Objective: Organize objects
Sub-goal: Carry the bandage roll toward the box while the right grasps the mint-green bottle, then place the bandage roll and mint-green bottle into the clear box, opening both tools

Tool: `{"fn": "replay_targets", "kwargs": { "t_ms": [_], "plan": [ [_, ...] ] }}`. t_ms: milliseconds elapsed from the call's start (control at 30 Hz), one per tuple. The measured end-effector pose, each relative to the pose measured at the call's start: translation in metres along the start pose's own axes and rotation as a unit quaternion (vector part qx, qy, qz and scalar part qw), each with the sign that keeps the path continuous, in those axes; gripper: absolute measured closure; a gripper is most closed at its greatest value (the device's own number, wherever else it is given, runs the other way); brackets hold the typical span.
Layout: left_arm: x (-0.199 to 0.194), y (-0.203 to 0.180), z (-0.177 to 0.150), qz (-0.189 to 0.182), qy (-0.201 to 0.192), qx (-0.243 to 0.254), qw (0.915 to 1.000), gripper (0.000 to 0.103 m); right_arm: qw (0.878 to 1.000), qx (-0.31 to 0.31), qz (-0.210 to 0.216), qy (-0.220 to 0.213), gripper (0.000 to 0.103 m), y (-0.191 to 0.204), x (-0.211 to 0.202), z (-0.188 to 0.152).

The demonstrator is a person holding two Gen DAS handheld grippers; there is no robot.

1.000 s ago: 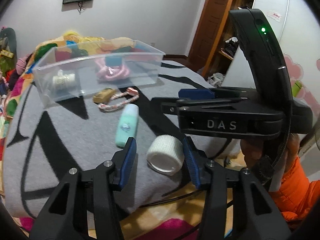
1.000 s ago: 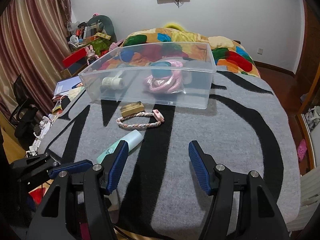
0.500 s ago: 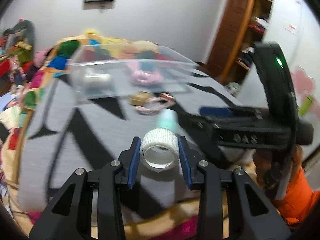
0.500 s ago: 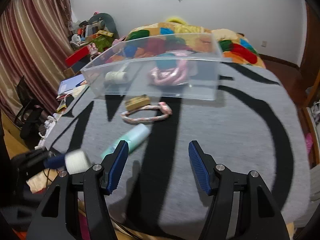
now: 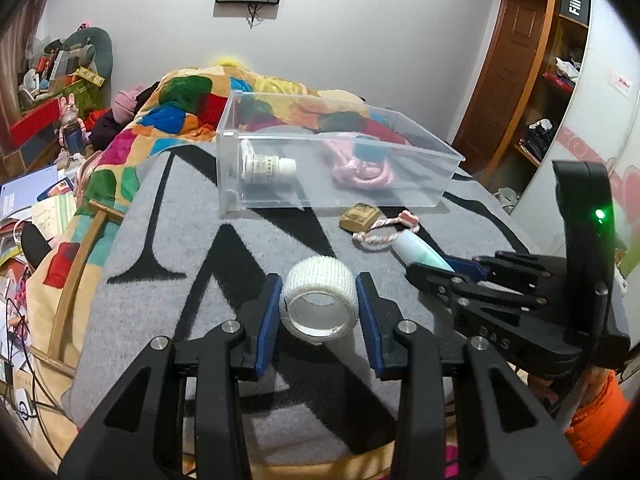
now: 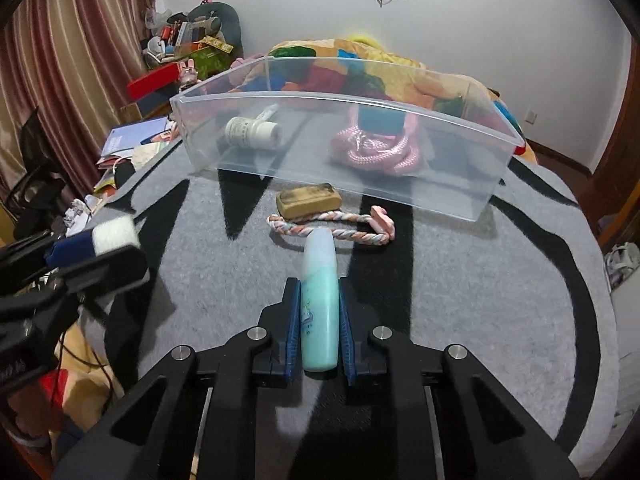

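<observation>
Both tools have something in them right now. The left gripper (image 5: pixel 318 306) is squeezed shut on the white tape roll (image 5: pixel 319 303), with its blue pads pressed to the roll's two sides. The roll looks lifted a little above the gray blanket (image 5: pixel 192 248), but I can't be sure it is clear of it.

The right gripper (image 6: pixel 319 330) is closed tight around the green bottle (image 6: pixel 318 304). The bottle points straight out ahead of the tool, toward the box. I can't tell if its far tip touches the blanket.

Straight ahead of both tools sits the clear plastic box (image 6: pixel 340 100). Some things are already inside it. A small white bottle (image 6: pixel 252 133) lies on its side in the left part. A pink rope (image 6: pixel 380 152) is bunched up in the right part, with a dark teal block (image 6: pixel 380 118) tucked behind it. So I'd say part of the tidying is done.

Some things are left out. A little tan block (image 6: pixel 309 199) sits just in front of the box. Touching its near side lies a braided loop toy (image 6: pixel 332 229), between the box and the green bottle's tip.

My guess is the job is about halfway. The tape roll and the green bottle need to be carried forward and dropped in the box. After that, the tan block and the loop toy need picking up too.
</observation>
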State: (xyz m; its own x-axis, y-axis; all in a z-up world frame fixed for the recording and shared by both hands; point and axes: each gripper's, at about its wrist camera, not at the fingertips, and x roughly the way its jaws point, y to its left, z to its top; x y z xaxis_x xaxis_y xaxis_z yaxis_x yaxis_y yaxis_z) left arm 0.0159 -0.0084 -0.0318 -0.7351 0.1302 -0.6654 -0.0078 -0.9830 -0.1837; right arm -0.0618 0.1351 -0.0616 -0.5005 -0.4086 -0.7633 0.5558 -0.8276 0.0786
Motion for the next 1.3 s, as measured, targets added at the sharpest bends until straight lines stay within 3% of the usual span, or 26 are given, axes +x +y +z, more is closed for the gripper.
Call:
{"fn": "replay_targets", "kwargs": {
  "t_ms": [300, 533, 700, 1033, 1300],
  "plan": [
    [0.0, -0.004, 0.021, 0.0, -0.018, 0.005, 0.9998, 0.066, 0.998, 0.025, 0.011, -0.051, 0.087, -0.02, -0.037, 0.009],
    [0.005, -0.002, 0.052, 0.003, -0.041, 0.008, 0.9991, 0.066, 0.995, 0.036, -0.001, -0.097, 0.087, -0.038, -0.057, 0.044],
    [0.014, 0.0, 0.081, 0.009, -0.055, 0.013, 0.9984, 0.066, 0.993, 0.037, -0.014, -0.111, 0.087, -0.047, -0.05, 0.071],
    [0.064, 0.0, 0.121, 0.021, -0.03, 0.023, 0.9991, 0.066, 0.995, 0.046, -0.04, -0.082, 0.087, -0.067, 0.001, 0.116],
    [0.102, -0.005, 0.126, 0.037, 0.007, 0.044, 0.9983, 0.066, 0.997, 0.051, -0.038, -0.048, 0.086, -0.074, 0.025, 0.118]
  ]
}}
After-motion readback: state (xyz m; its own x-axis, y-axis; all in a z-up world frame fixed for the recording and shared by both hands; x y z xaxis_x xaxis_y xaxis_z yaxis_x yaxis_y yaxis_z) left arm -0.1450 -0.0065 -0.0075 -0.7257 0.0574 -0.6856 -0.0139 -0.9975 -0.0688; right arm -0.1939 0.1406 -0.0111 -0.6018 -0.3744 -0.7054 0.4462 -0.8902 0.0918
